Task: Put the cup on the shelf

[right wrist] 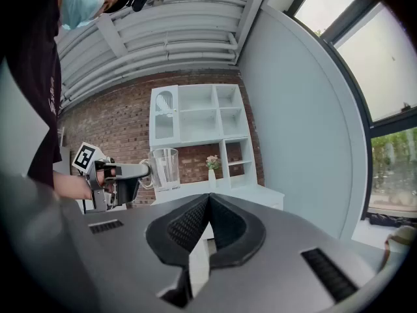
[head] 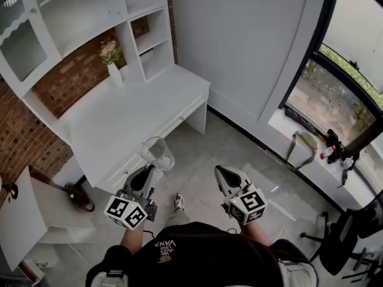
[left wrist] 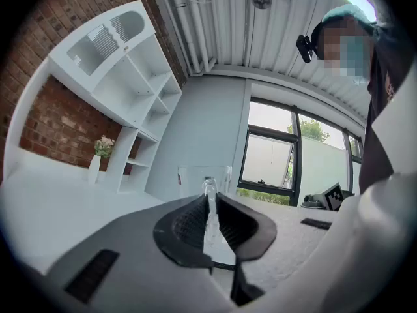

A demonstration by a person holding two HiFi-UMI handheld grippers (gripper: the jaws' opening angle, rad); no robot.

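Note:
A clear glass cup (head: 158, 153) hangs in the air just off the front edge of the white desk (head: 119, 124). My left gripper (head: 149, 171) is shut on the cup's handle; the left gripper view shows the cup (left wrist: 205, 180) right past the closed jaws. From the right gripper view the cup (right wrist: 165, 168) and the left gripper (right wrist: 124, 172) appear at the left. My right gripper (head: 220, 173) is shut on nothing, held over the floor to the right. The white shelf unit (head: 90, 17) rises behind the desk.
A small white vase with flowers (head: 112, 64) stands at the back of the desk. Cubby shelves (head: 152, 37) stand at the desk's right end. A window wall runs along the right, and a black office chair (head: 344, 238) stands at the lower right.

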